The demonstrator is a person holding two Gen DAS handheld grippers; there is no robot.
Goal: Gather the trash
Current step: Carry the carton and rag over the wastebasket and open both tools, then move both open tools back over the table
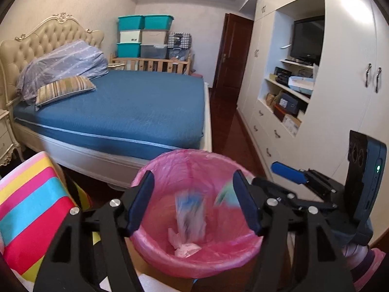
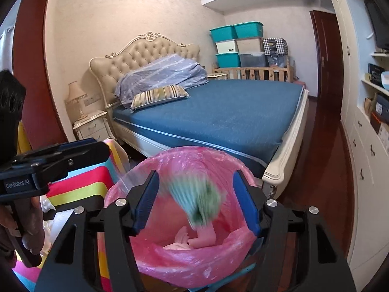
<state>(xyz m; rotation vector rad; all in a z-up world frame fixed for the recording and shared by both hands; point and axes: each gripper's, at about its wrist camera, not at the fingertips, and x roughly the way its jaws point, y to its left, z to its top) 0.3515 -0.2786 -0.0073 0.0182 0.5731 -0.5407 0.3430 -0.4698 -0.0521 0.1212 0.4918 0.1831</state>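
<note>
A bin lined with a pink bag (image 1: 170, 265) stands right below both grippers; it also shows in the right wrist view (image 2: 170, 267). My left gripper (image 1: 193, 203) is open above it, and a blurred blue-and-white wrapper (image 1: 190, 216) is falling between its fingers into the bin. A blurred green wrapper (image 1: 225, 196) shows by the right finger. My right gripper (image 2: 194, 200) is open above the bin, and the blurred green striped wrapper (image 2: 197, 199) is dropping from it. Crumpled white tissue (image 1: 184, 248) lies at the bottom (image 2: 180, 242).
A striped multicoloured cushion (image 1: 31, 206) sits left of the bin (image 2: 85, 182). A bed with a blue mattress (image 1: 136, 112) stands behind. White wardrobes with shelves (image 1: 291, 92) line the right wall. The dark wooden floor (image 2: 323, 170) runs between the bed and the wardrobes.
</note>
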